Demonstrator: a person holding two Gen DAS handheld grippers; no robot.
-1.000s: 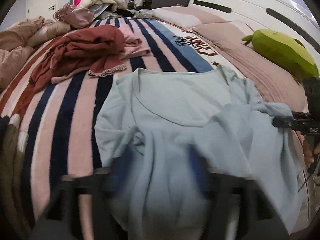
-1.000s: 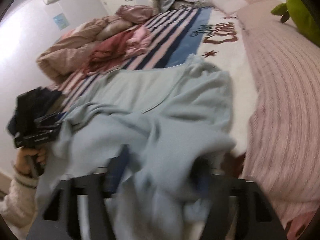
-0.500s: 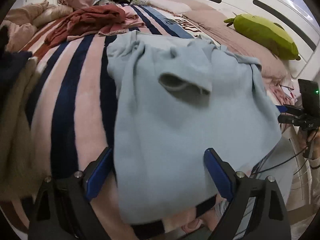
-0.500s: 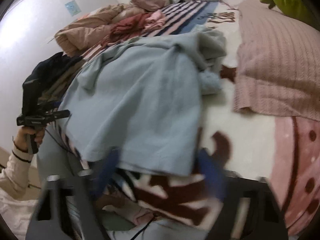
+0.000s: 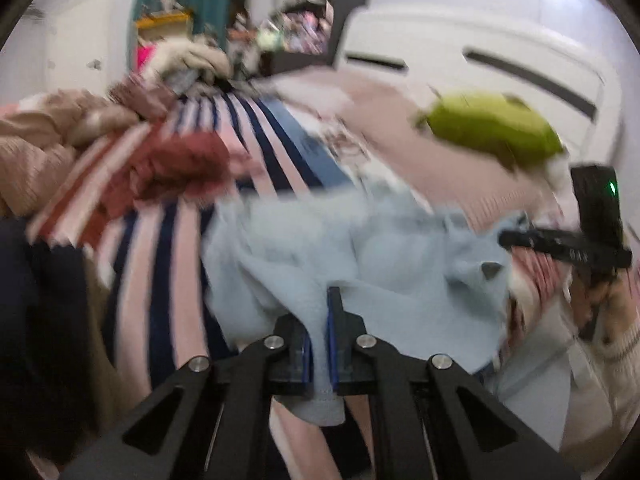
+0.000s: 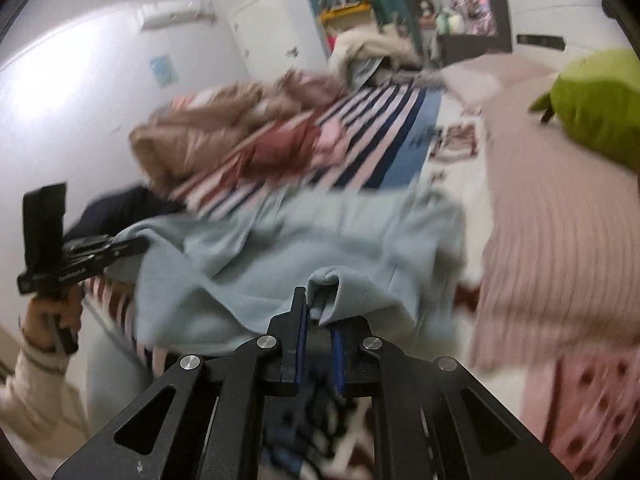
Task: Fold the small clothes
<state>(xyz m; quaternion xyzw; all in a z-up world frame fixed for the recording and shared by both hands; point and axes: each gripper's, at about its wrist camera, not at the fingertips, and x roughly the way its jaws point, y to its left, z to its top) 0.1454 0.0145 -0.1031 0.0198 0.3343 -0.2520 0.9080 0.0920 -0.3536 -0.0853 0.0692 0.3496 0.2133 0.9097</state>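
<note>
Fabric fills both of my claws: my left gripper (image 5: 320,320) has just snapped together on the near hem of the light blue top (image 5: 360,248), and a fold of cloth is pinched between its blue pads. My right gripper (image 6: 318,316) has just closed too, and it is clamped on a bunched edge of the same top (image 6: 320,240), which loops up over its fingers. The garment lies crumpled on the near part of the striped blanket (image 5: 160,248), stretched between my two claws. Farther back on the left lies a heap of dark red clothes (image 5: 172,168). A green plush toy (image 5: 496,128) rests on the pink bedding (image 6: 560,232) at far right. Everything is smeared with blur, so finer details of the folds are unclear.
</note>
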